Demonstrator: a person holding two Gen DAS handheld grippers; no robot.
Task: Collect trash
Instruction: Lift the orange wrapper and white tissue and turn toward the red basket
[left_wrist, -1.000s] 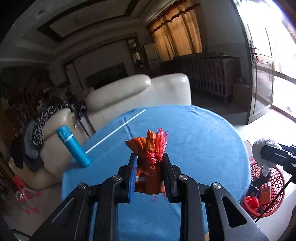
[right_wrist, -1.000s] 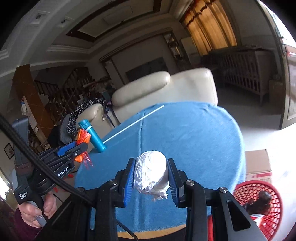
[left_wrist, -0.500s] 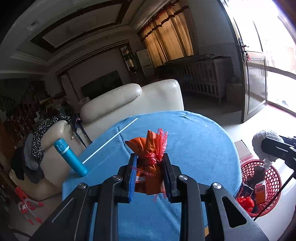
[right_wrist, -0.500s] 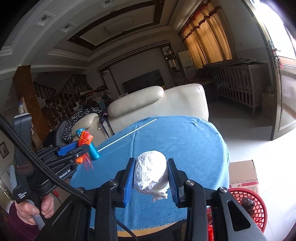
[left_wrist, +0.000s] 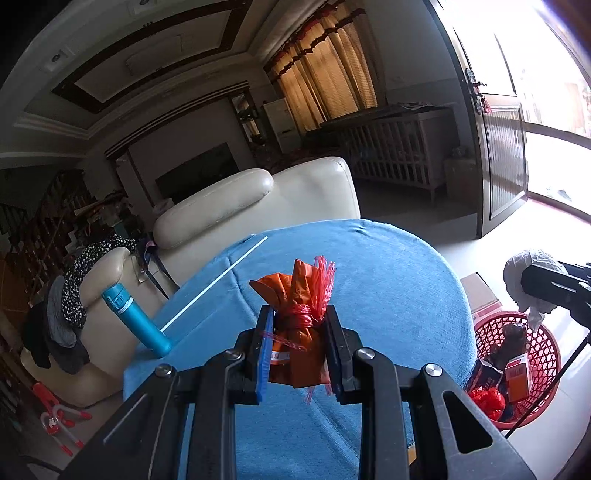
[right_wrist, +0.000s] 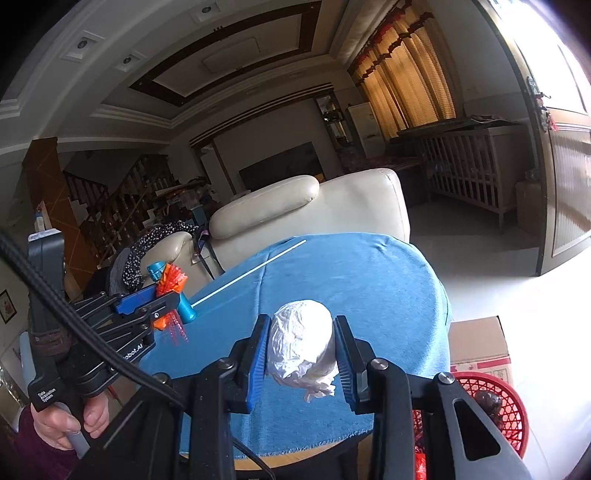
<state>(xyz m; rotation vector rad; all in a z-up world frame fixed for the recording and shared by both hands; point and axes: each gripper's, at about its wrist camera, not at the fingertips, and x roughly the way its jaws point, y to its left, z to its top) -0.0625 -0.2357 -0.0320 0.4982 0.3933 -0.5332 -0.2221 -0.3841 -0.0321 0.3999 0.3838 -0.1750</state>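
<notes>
My left fingers (left_wrist: 297, 347) are clamped on an orange bag (left_wrist: 297, 332) tied with red string, held up at lower centre of the left wrist view. My right fingers (right_wrist: 300, 350) are clamped on a crumpled white bag (right_wrist: 301, 345), low and central in the right wrist view. Beyond both lies the blue-covered worktop (left_wrist: 369, 288), with a thin white rod (left_wrist: 214, 282) running across its upper left part and a teal bottle (left_wrist: 135, 321) leaning at its left edge. At the lower right of the left view a red basket (left_wrist: 543, 373) sits on the floor, holding boxes and red wrappers. A cream sofa (left_wrist: 258, 203) stands behind the worktop. My hand (right_wrist: 70, 421) grips the left handle at lower left.
</notes>
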